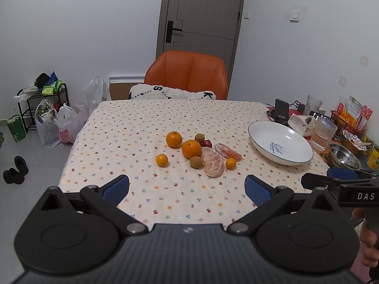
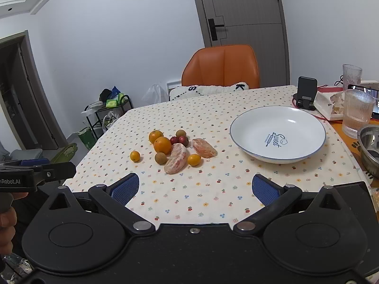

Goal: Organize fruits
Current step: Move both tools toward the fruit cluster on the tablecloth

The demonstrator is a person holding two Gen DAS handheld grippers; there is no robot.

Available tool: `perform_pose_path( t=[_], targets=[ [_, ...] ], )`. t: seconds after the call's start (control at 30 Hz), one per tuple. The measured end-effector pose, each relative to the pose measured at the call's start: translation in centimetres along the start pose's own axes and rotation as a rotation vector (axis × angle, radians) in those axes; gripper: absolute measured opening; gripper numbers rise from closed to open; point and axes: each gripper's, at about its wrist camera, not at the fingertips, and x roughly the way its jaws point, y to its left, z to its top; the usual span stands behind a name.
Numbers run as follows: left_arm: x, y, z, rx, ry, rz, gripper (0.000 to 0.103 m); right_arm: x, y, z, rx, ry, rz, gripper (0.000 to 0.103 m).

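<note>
A cluster of fruit lies mid-table: a large orange, a second orange behind it, two small oranges, brown round fruits, small red fruits and two peeled pomelo segments. An empty white plate with a blue rim sits to the right. My left gripper is open above the table's near edge, nothing between its fingers. My right gripper is open too, short of the fruit and plate.
The table wears a floral cloth. An orange chair stands at the far side. Glasses, a phone stand, a steel bowl and snack packs crowd the right edge. Bags and a rack stand on the floor at left.
</note>
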Motion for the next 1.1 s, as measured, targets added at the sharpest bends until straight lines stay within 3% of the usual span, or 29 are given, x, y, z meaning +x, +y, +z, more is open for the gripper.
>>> perform_pose_path(
  t=[0.53, 1.1],
  targets=[
    [0.1, 0.3, 0.1, -0.010, -0.005, -0.007, 0.103, 0.1, 0.0, -0.2, 0.007, 0.018, 0.017, 0.103],
    [3.7, 2.2, -1.2, -0.064, 0.000, -0.029, 0.102, 3.6, -1.8, -0.9, 0.042, 0.066, 0.071, 0.103]
  ],
)
